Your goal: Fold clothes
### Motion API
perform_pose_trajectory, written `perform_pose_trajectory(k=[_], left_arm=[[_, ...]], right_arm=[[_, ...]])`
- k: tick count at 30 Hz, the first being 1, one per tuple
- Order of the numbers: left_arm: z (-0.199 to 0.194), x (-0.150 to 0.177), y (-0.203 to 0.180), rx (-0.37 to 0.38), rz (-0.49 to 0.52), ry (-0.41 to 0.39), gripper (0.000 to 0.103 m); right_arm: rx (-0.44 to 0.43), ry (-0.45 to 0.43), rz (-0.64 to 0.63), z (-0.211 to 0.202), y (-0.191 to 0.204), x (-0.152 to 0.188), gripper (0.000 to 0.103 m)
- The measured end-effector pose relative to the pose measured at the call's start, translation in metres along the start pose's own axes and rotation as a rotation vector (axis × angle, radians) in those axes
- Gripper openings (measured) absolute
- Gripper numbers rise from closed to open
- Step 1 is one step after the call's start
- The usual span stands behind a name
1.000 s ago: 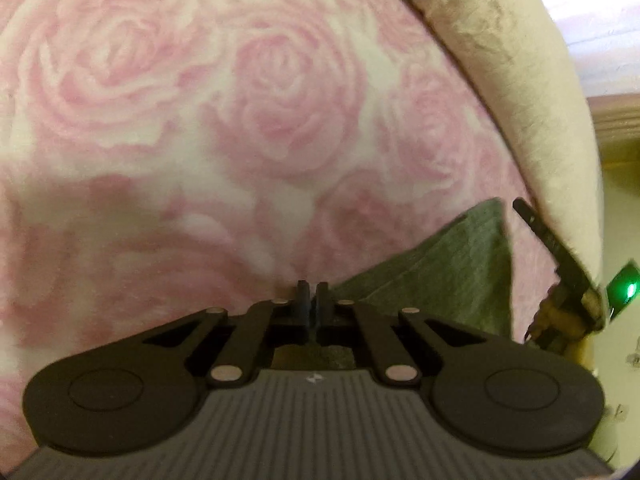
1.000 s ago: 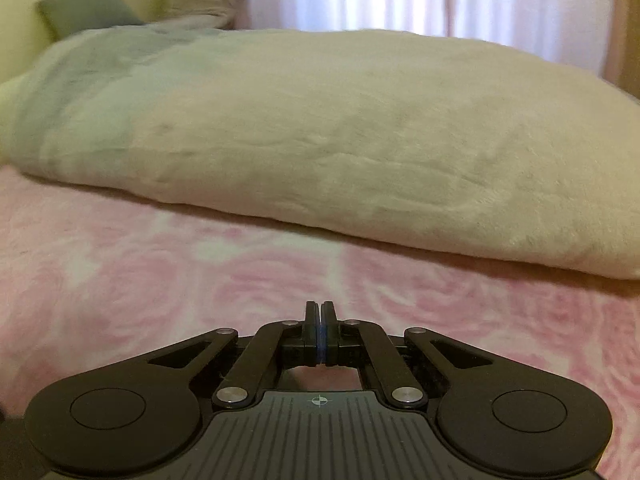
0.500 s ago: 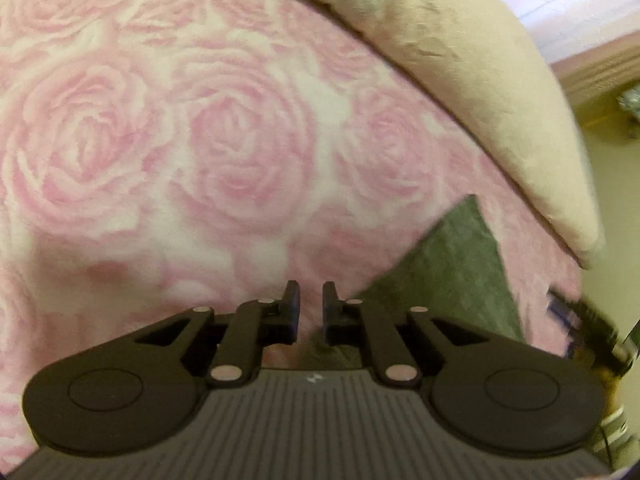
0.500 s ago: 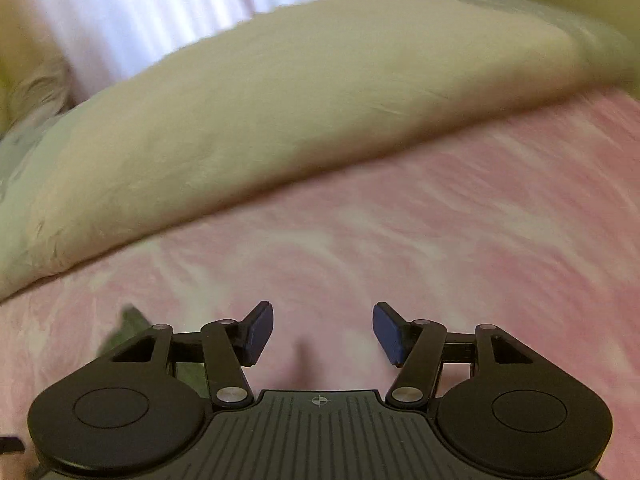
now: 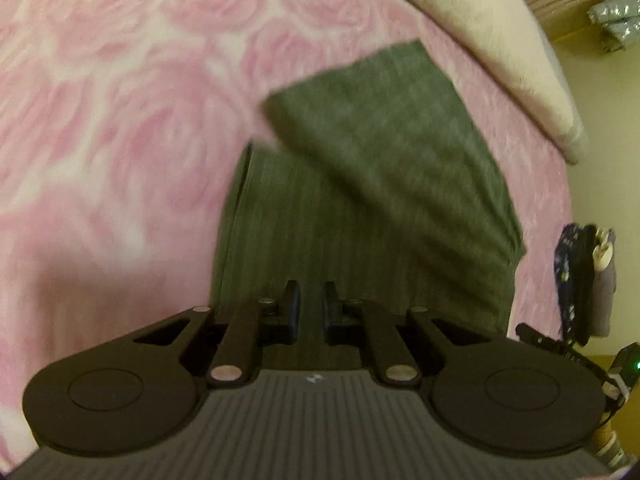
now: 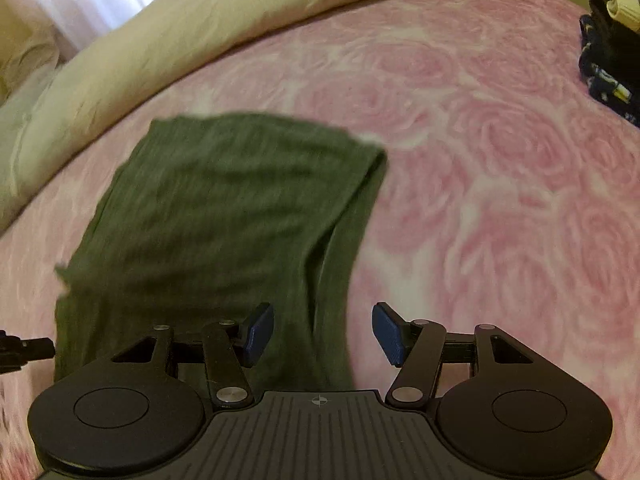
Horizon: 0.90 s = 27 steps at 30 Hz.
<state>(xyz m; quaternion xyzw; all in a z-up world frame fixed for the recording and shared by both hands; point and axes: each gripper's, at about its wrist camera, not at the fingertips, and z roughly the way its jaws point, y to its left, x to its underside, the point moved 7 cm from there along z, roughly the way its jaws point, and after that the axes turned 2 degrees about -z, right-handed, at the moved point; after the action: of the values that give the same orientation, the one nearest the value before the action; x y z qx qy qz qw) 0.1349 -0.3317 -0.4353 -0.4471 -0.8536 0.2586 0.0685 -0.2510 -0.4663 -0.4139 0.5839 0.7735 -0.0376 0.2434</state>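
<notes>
Lying on the pink rose-patterned bed cover (image 6: pixel 500 152), the green garment (image 6: pixel 224 208) is spread flat with one part folded over the rest, so a doubled layer shows along its right-hand edge in your right wrist view. Your left hand-held gripper (image 5: pixel 308 308) hovers over the near end of the green garment (image 5: pixel 384 168), its fingers parted by a narrow gap with nothing between them. Your right hand-held gripper (image 6: pixel 322 332) is spread wide and released; its left fingertip (image 6: pixel 258 332) sits over the cloth while the other is over bare bed cover, so the garment's right edge runs between them. Both views are smeared by motion, so whether either fingertip actually touches the fabric is hard to say. A cream duvet (image 6: pixel 208 12) lies bunched along the far side of the bed, well apart from the garment. Near the bed's far right corner rests a dark pile of clothes (image 6: pixel 608 60), blue-patterned with something pale on top.
</notes>
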Motion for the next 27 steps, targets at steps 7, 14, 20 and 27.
perform_pose_trajectory(k=[7,14,20,27], left_arm=[[-0.002,0.09,0.013,-0.175,0.071,0.028,0.009],[-0.05,0.154,0.059,-0.158,-0.297,-0.026,0.031],[-0.047,0.174,0.085,0.053,-0.702,-0.074,0.042],[-0.032,0.175,0.093,0.094,-0.792,-0.123,0.001]], right_arm=[[0.115,0.047,-0.211,-0.013,0.011,0.062,0.059],[0.032,0.074,0.116,-0.048,-0.034,0.107,0.059],[-0.197,0.031,0.608,-0.051,-0.059,0.118,0.059],[-0.164,-0.021,0.639,-0.033,-0.052,0.126,0.057]])
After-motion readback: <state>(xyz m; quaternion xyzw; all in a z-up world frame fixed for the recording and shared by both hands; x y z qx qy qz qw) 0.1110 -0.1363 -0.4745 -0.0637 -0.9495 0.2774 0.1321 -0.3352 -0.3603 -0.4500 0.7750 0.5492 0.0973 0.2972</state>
